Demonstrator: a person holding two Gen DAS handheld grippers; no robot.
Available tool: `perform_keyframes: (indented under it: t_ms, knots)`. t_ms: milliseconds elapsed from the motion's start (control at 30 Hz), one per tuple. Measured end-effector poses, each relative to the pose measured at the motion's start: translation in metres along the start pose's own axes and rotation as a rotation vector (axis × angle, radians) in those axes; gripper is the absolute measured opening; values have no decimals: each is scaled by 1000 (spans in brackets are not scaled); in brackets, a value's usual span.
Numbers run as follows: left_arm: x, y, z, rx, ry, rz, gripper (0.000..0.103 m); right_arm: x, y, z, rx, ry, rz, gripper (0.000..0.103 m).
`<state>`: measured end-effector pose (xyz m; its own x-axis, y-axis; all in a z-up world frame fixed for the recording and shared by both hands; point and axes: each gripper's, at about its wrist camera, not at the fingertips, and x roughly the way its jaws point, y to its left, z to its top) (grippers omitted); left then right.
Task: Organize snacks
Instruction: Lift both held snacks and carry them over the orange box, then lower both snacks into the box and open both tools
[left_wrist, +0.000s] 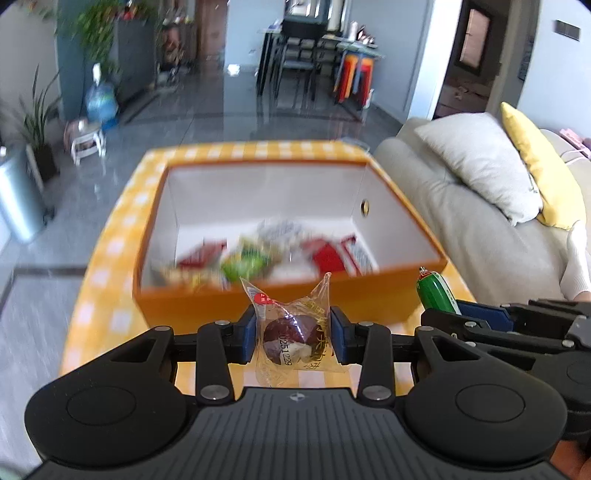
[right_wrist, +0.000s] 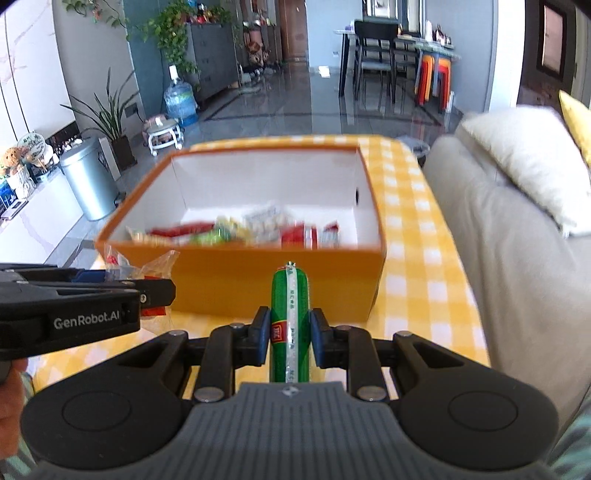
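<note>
The left gripper (left_wrist: 293, 334) has its fingers (left_wrist: 248, 332) closed on a clear-wrapped dark round snack (left_wrist: 291, 334), which sits squarely between the blue pads with the wrapper's ends sticking up above them. The right gripper (right_wrist: 289, 334) clamps a green sausage stick (right_wrist: 289, 317) upright between its fingers (right_wrist: 263, 332), the tip rising well above them. Both hang just short of the near wall of the orange box (right_wrist: 236, 284) on the yellow checked desk (right_wrist: 410, 280). Inside the box lie several blurred packets (right_wrist: 236, 230), probably red and green snack wrappers.
</note>
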<state>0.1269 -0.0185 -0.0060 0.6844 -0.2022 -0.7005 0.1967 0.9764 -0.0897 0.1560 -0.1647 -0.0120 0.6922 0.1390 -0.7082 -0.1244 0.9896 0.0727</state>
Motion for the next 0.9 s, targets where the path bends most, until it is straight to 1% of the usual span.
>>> perform_keyframes:
  t_ms: [200,267,333,467,600,700,900]
  knots:
    - [7,-5,39,62,-25,-1,44,-1,-5,38,-47,-44,-13,19]
    - [15,-5,50,64,-17,-16,44,3,-5,49,-70,-51,-24,19]
    - [27,-5,59,76,0,-12,44,10,-4,59,-92,-51,-36,19]
    - [51,-2,75,83,46,-12,44,30,-6,77,-130,-22,-75,19]
    - [75,0,88,89,86,-1,44,54,-7,94,-165,11,-92,19]
    - [95,0,92,114,113,13,44,73,-5,101,-212,36,-107,19]
    - [136,10,101,101,190,17,44,115,-4,109,-295,109,-131,19]
